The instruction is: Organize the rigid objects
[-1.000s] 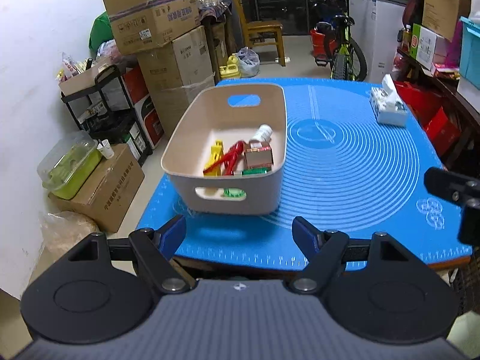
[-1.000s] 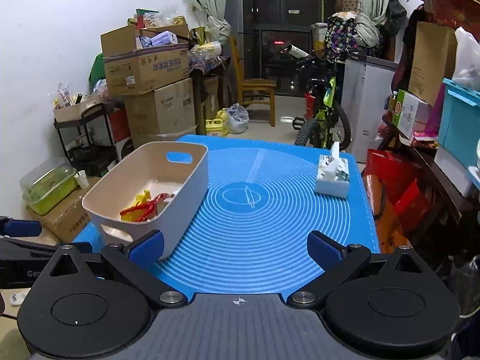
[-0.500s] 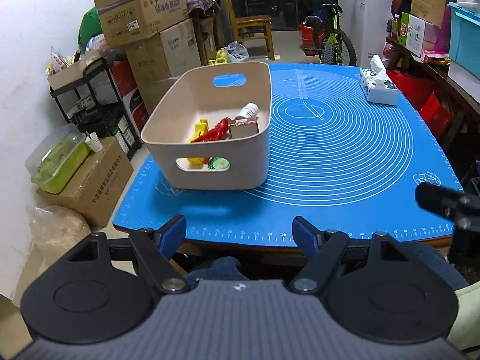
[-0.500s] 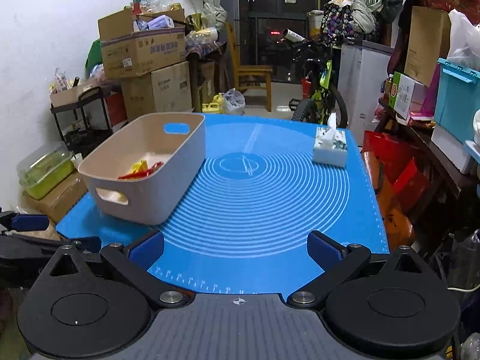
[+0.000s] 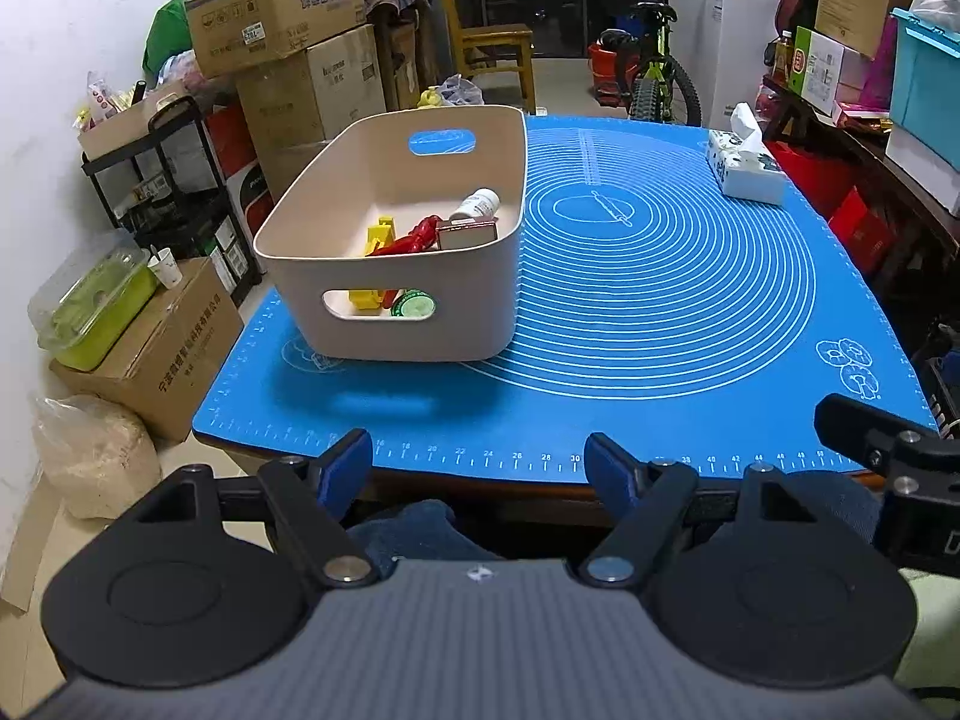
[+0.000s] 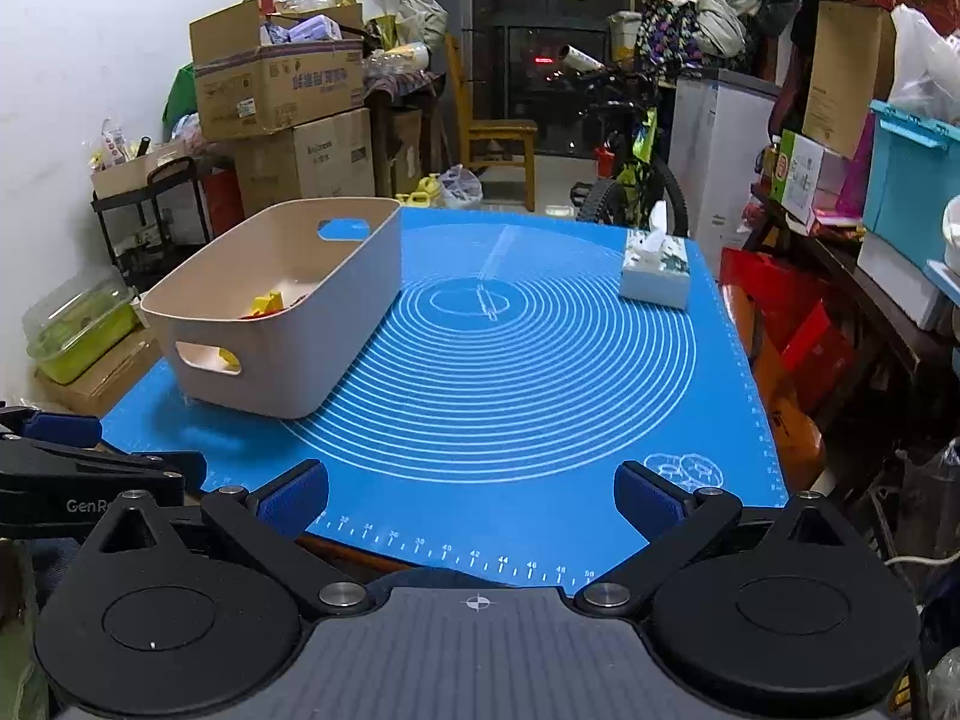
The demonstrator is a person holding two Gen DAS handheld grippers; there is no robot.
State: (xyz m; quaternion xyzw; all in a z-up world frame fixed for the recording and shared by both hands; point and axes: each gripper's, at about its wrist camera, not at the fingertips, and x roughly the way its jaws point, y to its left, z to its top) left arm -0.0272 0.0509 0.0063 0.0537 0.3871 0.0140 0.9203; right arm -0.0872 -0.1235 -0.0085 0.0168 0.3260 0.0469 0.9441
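Note:
A beige plastic bin (image 5: 414,324) stands on the left of the blue mat (image 5: 660,300); it also shows in the right wrist view (image 6: 336,324). Inside lie a yellow toy (image 5: 381,237), a red tool (image 5: 420,234), a white bottle (image 5: 477,204), a small brown box (image 5: 468,234) and a green lid (image 5: 414,305). My left gripper (image 5: 480,468) is open and empty, held back off the mat's near edge. My right gripper (image 6: 474,501) is open and empty, over the mat's near edge.
A tissue box (image 5: 747,171) sits at the mat's far right (image 6: 654,276). Cardboard boxes (image 5: 282,30), a black rack (image 5: 168,180) and a green container (image 5: 90,306) stand left of the table. A bicycle (image 5: 654,78) and shelves with boxes stand at the back and right.
Both grippers have pulled back from the table toward me. The bin and mat look farther away. Both stayed open and empty.

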